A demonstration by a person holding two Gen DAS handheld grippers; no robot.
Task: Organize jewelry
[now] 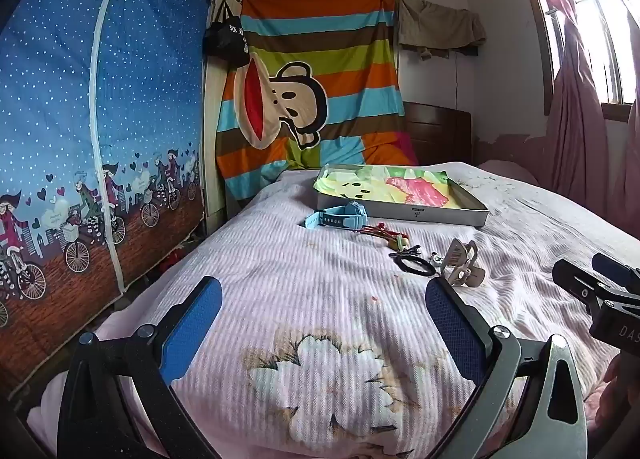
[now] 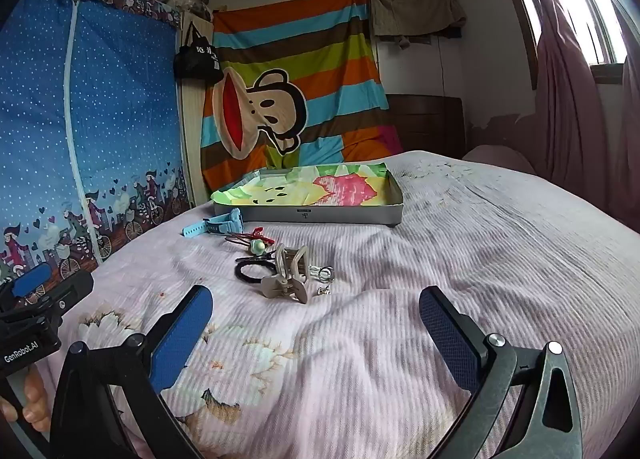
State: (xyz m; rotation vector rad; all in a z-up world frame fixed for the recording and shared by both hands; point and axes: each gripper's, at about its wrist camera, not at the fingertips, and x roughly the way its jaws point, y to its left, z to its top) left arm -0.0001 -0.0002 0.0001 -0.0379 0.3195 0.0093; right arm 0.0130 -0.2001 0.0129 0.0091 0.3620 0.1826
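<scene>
Jewelry lies loose on the pink bedspread: a light-blue watch [image 1: 340, 215] [image 2: 218, 223], a red cord piece with beads [image 1: 386, 237] [image 2: 250, 241], a black hair tie [image 1: 414, 263] [image 2: 252, 271], a beige claw clip [image 1: 462, 263] [image 2: 290, 275] and small silver pieces [image 2: 326, 275]. A shallow grey tray [image 1: 432, 215] [image 2: 304, 215] lined with colourful cloth stands behind them. My left gripper [image 1: 324, 303] is open and empty, short of the items. My right gripper [image 2: 316, 311] is open and empty, just short of the claw clip; it also shows in the left wrist view [image 1: 592, 279].
A blue fabric wardrobe [image 1: 100, 119] stands left of the bed. A striped monkey sheet [image 1: 312, 79] hangs at the back. Pink curtains [image 2: 568, 99] and a window are at the right. The bed edge drops off on the left.
</scene>
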